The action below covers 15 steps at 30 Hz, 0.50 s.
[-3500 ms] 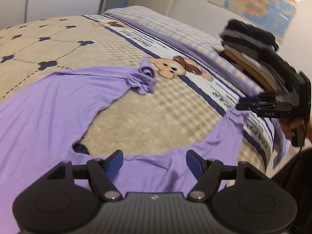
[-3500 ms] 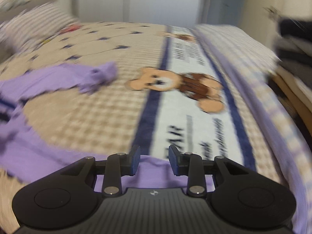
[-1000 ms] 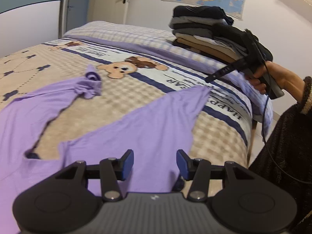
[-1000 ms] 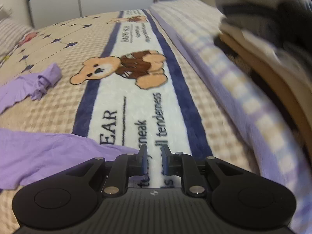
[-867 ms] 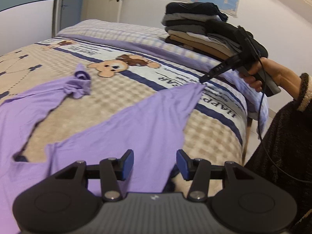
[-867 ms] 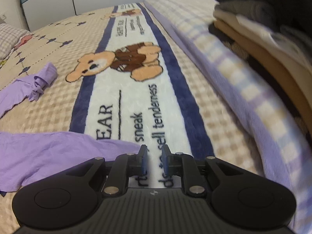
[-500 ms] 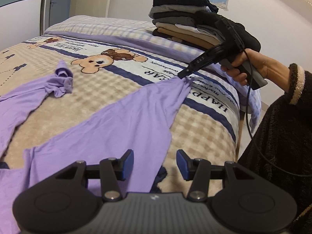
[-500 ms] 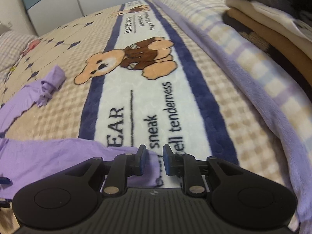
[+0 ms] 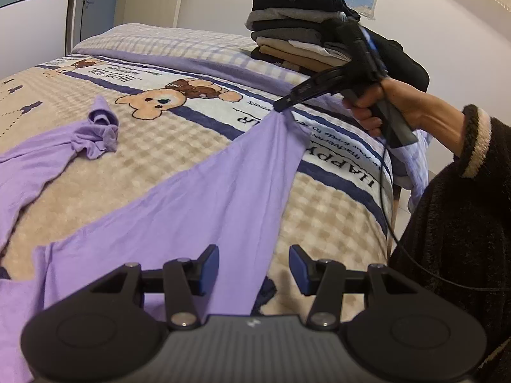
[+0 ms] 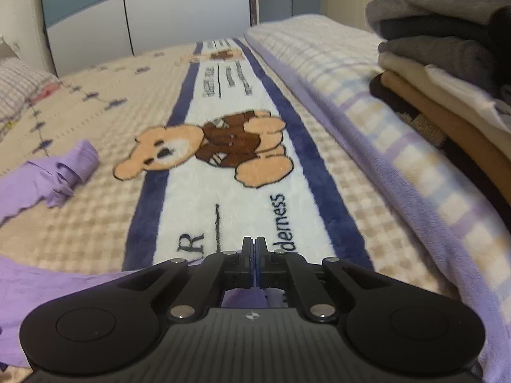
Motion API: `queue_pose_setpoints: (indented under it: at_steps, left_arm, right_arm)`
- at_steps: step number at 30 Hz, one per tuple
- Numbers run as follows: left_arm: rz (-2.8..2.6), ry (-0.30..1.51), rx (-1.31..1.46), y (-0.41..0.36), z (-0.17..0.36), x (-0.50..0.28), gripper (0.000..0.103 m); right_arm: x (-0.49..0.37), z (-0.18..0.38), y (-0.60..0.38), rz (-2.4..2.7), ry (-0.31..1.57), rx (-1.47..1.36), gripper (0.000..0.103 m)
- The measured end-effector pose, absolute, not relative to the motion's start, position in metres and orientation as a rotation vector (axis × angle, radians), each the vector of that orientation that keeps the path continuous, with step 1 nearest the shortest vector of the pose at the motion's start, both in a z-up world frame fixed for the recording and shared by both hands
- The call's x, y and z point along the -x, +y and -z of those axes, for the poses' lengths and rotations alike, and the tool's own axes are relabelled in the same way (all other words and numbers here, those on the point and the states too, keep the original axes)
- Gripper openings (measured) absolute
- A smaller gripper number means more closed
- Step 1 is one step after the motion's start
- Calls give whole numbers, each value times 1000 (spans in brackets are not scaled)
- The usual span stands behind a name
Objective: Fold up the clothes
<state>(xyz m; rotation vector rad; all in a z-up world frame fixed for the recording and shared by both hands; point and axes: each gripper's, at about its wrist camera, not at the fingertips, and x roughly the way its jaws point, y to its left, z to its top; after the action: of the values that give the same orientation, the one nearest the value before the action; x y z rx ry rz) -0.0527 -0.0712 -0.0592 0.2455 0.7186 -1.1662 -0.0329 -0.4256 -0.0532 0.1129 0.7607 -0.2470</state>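
Note:
A purple garment [image 9: 204, 198] lies spread on the bed, one bunched sleeve end [image 9: 100, 132] lying to the left. My left gripper [image 9: 254, 266] is open and hovers low over the garment's near part, holding nothing. My right gripper [image 9: 281, 107] is shut on a corner of the purple garment and lifts it into a peak above the blanket. In the right wrist view the right gripper [image 10: 255, 249] shows its jaws closed, purple cloth [image 10: 64, 282] trailing below and to the left, and the bunched sleeve [image 10: 64, 169] farther left.
A bear-print blanket [image 9: 179, 95] covers the bed. A stack of folded clothes [image 9: 297, 32] stands at the bed's far right edge, also in the right wrist view [image 10: 447, 73]. The bed edge [image 9: 389, 198] drops off to the right. Wardrobe doors [image 10: 179, 9] stand behind.
My right gripper has closed on the garment's corner and raised it. My left gripper stayed open over the near cloth while its view swung right.

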Motion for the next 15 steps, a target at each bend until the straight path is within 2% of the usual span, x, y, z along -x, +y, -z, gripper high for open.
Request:
queue_pose_setpoints:
  at_steps: [7, 12, 15]
  left_arm:
    - [1168, 717, -249, -70, 59, 54, 50]
    - [1161, 704, -262, -68, 58, 57, 50]
    - [1152, 698, -274, -69, 58, 60, 50]
  right_arm:
    - [22, 62, -415, 278, 821, -48, 4]
    - [36, 52, -419, 289, 829, -130, 12]
    - [46, 47, -418, 288, 835, -176, 22]
